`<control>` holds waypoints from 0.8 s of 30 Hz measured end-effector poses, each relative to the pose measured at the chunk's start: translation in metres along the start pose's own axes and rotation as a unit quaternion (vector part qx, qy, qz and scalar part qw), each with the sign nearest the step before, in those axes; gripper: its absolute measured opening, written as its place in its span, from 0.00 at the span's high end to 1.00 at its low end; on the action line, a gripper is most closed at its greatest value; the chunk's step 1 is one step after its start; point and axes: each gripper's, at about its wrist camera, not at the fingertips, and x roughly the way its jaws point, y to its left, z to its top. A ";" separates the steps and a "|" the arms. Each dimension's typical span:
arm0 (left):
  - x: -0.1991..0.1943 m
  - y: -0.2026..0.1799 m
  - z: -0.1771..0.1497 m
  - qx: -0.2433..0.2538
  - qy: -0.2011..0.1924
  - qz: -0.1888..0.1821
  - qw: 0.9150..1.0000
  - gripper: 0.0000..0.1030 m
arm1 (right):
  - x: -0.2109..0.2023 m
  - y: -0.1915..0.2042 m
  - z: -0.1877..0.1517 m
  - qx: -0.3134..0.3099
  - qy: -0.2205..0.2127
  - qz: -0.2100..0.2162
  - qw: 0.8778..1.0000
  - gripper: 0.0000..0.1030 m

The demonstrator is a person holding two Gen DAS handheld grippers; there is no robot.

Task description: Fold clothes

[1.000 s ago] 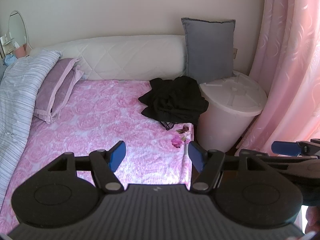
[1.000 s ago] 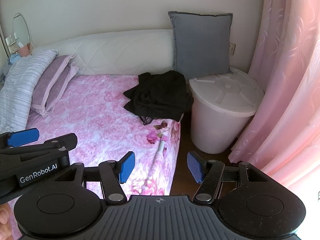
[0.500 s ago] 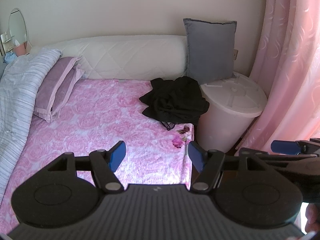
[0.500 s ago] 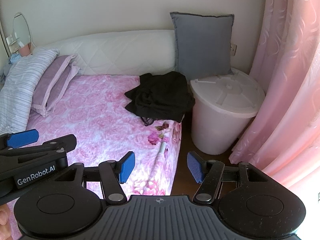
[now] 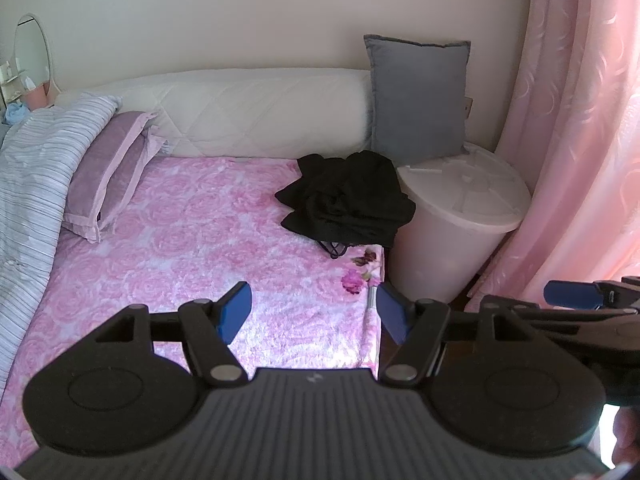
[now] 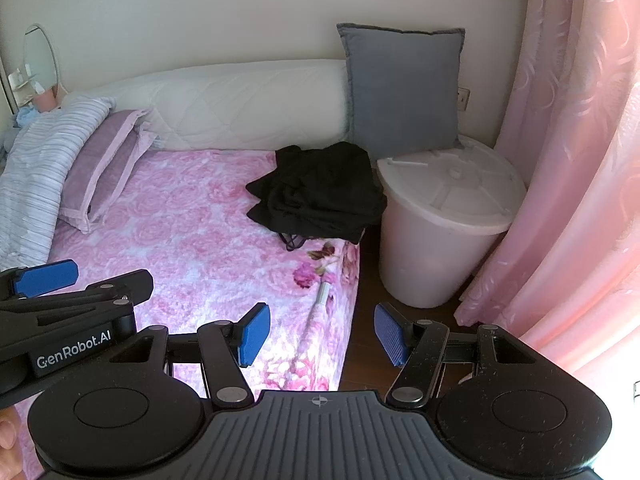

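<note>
I see both grippers, left gripper [image 5: 314, 312] & right gripper [image 6: 322, 334], w/ fingers apart, empty; black clothes [image 5: 348, 200] bunched at bed's [image 5: 200, 240] far right.

The grey cushion [image 5: 418, 96] is hiding the white bin's [image 5: 448, 236] back rim; dresser items [image 6: 38, 94] are looking too small to identify.

Bed [image 5: 192, 248] with pink rose cover, crumpled black clothes [image 5: 348, 200], lilac pillow [image 5: 108, 172], striped duvet [image 5: 28, 184]

Soft daylight glows through the curtain [image 5: 576, 128] at right. Room evenly lit, weak shadows. Slight softness overall, fisheye bending and dark vignette at corners. No glare.
</note>
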 end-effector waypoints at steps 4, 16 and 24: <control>-0.001 0.004 0.000 -0.003 0.001 -0.001 1.000 0.36 | 0.001 -0.003 0.006 -0.001 0.003 0.000 1.000 0.40; -0.002 0.013 -0.001 -0.011 0.007 0.002 1.000 0.36 | 0.001 0.003 0.009 -0.013 0.009 0.003 1.000 0.40; 0.004 0.020 0.003 -0.027 0.012 0.005 1.000 0.36 | 0.004 0.011 0.018 -0.028 0.011 0.004 1.000 0.40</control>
